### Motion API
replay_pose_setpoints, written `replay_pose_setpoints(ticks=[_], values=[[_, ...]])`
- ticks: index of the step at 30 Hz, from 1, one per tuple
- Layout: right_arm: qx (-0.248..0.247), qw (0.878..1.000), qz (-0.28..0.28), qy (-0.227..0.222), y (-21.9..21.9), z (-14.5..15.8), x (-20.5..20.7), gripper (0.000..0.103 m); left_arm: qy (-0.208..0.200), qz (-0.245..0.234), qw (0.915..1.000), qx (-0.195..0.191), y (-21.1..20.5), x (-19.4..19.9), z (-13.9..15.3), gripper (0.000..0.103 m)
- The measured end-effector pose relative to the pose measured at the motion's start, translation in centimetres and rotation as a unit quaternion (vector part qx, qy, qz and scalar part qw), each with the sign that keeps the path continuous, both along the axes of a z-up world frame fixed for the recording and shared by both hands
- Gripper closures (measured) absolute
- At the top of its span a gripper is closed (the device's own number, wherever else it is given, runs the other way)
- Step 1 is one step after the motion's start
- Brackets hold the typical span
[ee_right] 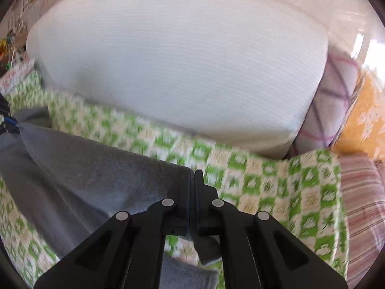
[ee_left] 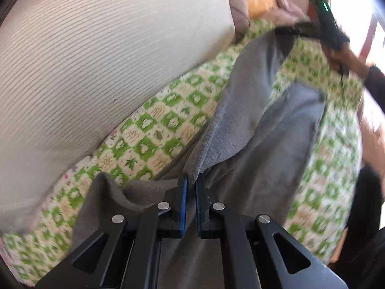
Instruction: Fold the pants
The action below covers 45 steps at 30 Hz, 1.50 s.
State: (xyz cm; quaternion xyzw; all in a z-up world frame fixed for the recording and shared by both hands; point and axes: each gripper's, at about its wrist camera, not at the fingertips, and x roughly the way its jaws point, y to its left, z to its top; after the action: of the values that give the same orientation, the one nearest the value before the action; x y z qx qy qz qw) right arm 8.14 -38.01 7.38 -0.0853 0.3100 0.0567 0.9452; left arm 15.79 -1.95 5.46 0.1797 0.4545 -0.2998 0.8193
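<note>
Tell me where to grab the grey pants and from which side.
Judging by their pose, grip the grey pants along the stretched top edge, one claw at each end, approaching from the near side of the green patterned bedcover. The left claw and right claw already pinch that edge, drawn taut between them.

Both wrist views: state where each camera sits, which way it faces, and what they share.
Left wrist: on the left gripper, facing along the grey pants; the right gripper and hand show far off.
Right wrist: on the right gripper, facing the white cushion; the left gripper shows at the left edge.
Shared: pants, cushion, green checked cover.
</note>
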Motion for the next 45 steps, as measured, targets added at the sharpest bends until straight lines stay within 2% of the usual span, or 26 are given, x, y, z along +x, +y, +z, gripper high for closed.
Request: replay_pose_setpoints(ticks=[3,6,8,12,18,21,23,26,27,29,31,35,40,42,44,45], values=[[-0.012,1.000,0.017,-0.003,1.2,-0.8,-2.1,0.099,-0.007,-0.003,1.0000,-0.001,-0.9,-2.7,-1.4,0.099],[-0.014,0.999,0.023,0.026,1.4,-4.1,-4.4,0.099,0.009,-0.007,0.9999,-0.002,-1.9,-5.5,-4.1,0.099],[0.000,0.999,0.017,0.048,0.6,-6.5,-6.1,0.099,0.014,-0.011,0.9998,0.003,-2.7,-7.4,-5.6,0.099],[0.036,0.997,0.004,0.063,-1.3,-8.8,-9.2,0.099,0.030,-0.010,0.9995,0.000,-3.0,-9.6,-7.2,0.099],[0.067,0.994,0.008,0.089,-1.3,-11.0,-12.3,0.099,0.052,0.013,0.9985,-0.010,-2.3,-9.9,-8.9,0.099],[0.075,0.989,0.003,0.125,-0.9,-12.5,-12.7,0.099,0.067,0.020,0.9974,-0.018,-2.0,-9.7,-9.7,0.098],[0.077,0.986,-0.008,0.151,-0.6,-13.3,-12.8,0.098,0.075,0.027,0.9967,-0.015,-2.2,-9.3,-10.1,0.092],[0.075,0.983,-0.021,0.166,-0.1,-13.1,-13.0,0.090,0.083,0.038,0.9956,-0.019,-1.7,-9.6,-10.1,0.091],[0.074,0.983,-0.021,0.164,0.1,-12.7,-13.2,0.085,0.081,0.040,0.9956,-0.025,-1.4,-9.7,-9.7,0.090],[0.073,0.985,-0.012,0.153,1.0,-11.5,-13.7,0.070,0.074,0.050,0.9953,-0.038,-0.3,-10.1,-9.0,0.084],[0.068,0.989,-0.001,0.133,2.2,-10.0,-14.3,0.044,0.067,0.065,0.9945,-0.048,1.0,-10.2,-8.4,0.079],[0.080,0.990,0.030,0.108,5.6,-7.9,-14.1,0.041,0.063,0.100,0.9906,-0.069,4.5,-10.3,-7.5,0.079],[0.105,0.986,0.085,0.097,11.6,-7.2,-12.6,0.041,0.056,0.152,0.9834,-0.081,9.2,-10.3,-6.7,0.076],[0.108,0.983,0.113,0.095,15.0,-7.1,-11.7,0.041,0.049,0.177,0.9798,-0.080,11.3,-10.3,-6.3,0.070],[0.111,0.979,0.140,0.101,18.3,-7.2,-10.5,0.041,0.045,0.204,0.9742,-0.085,13.8,-10.2,-6.0,0.056],[0.112,0.977,0.151,0.103,19.6,-7.2,-10.1,0.041,0.044,0.215,0.9716,-0.088,14.7,-10.1,-5.9,0.054]])
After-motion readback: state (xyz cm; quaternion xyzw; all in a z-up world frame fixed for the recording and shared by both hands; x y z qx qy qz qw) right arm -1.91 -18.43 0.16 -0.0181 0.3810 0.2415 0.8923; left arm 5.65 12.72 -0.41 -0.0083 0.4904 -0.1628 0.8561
